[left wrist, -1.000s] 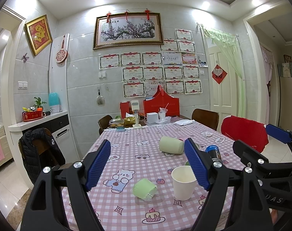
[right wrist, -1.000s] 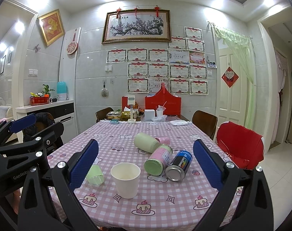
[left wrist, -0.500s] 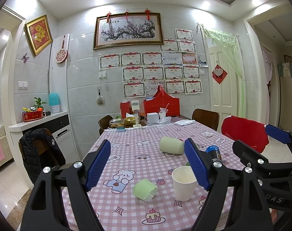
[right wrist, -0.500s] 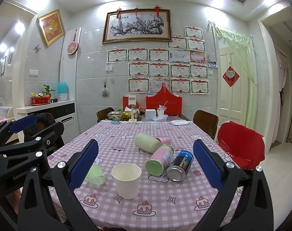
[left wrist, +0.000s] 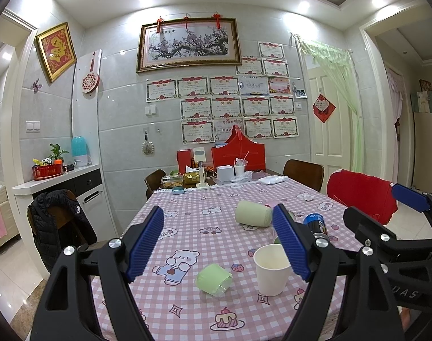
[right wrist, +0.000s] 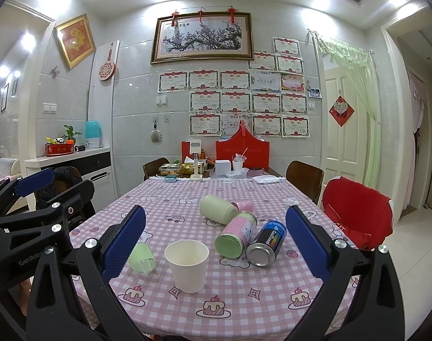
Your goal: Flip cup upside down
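A white paper cup (right wrist: 187, 264) stands upright, mouth up, on the pink checked tablecloth near the table's front edge. It also shows in the left wrist view (left wrist: 272, 270), just left of the right finger. My right gripper (right wrist: 216, 247) is open and empty, held short of the cup, which sits between its blue pads (right wrist: 124, 244) in view. My left gripper (left wrist: 220, 244) is open and empty, to the left of the cup. A small green plastic cup (left wrist: 214, 278) lies on its side left of the paper cup, also in the right wrist view (right wrist: 142, 257).
A pale green canister (right wrist: 217, 209), a pink-and-green canister (right wrist: 237, 237) and a dark can (right wrist: 268, 240) lie on their sides behind and right of the cup. Boxes and clutter (right wrist: 224, 167) fill the far end. Chairs (right wrist: 358, 216) stand on the right.
Both views have shifted very slightly; the cup and the other objects have not moved. Both grippers stay open.
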`<state>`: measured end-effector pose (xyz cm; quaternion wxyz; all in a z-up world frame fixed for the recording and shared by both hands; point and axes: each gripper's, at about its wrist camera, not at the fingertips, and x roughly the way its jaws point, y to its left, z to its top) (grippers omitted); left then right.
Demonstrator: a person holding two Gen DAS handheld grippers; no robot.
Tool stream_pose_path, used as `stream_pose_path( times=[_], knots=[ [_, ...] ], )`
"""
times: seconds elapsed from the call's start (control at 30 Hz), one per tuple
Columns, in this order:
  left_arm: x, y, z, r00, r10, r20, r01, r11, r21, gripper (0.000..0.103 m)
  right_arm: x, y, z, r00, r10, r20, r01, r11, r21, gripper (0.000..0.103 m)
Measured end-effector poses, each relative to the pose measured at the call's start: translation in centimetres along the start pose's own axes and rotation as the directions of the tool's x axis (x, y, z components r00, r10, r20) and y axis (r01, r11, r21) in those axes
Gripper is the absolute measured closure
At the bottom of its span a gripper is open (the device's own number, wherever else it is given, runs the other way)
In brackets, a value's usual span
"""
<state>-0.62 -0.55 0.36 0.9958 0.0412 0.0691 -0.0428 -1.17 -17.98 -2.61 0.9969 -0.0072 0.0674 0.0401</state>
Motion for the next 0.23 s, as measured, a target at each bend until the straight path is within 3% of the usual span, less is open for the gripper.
stream_pose_path(
  times=[0.23],
  knots=[
    [0.12, 0.19, -0.30, 1.000, -0.003, -0.009, 0.003, 1.000, 0.003, 0.025, 0.04, 0.07, -0.17, 1.000, 0.000, -0.004, 0.000, 1.000, 0.002, 0.008]
  ],
)
